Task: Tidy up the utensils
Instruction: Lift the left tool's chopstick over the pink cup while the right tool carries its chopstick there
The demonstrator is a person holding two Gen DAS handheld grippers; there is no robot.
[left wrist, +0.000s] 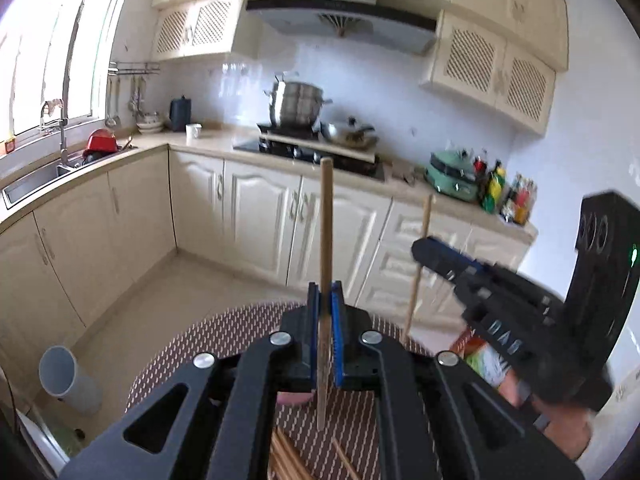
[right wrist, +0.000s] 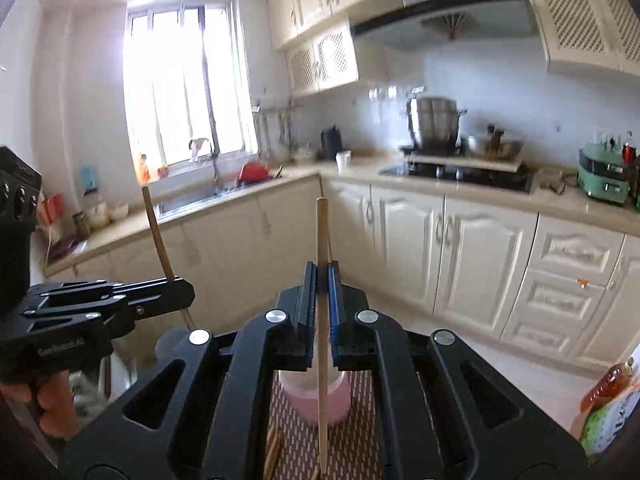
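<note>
My left gripper (left wrist: 325,292) is shut on a wooden chopstick (left wrist: 326,224) that stands nearly upright above the patterned table mat (left wrist: 224,332). My right gripper (right wrist: 322,276) is shut on a second wooden chopstick (right wrist: 321,240), also upright. Each gripper shows in the other's view: the right one (left wrist: 424,250) with its chopstick (left wrist: 420,264), the left one (right wrist: 184,288) with its chopstick (right wrist: 158,236). A pink cup (right wrist: 340,396) stands on the mat (right wrist: 360,440) right below my right gripper; a sliver of it shows in the left view (left wrist: 294,399). Several loose chopsticks (left wrist: 288,460) lie on the mat.
A grey cylinder (left wrist: 66,380) leans at the table's left. A colourful bottle (right wrist: 608,404) stands at the right edge. Beyond are cream kitchen cabinets (left wrist: 260,208), a sink (left wrist: 36,180), a stove with a steel pot (left wrist: 296,104) and a green appliance (left wrist: 452,178).
</note>
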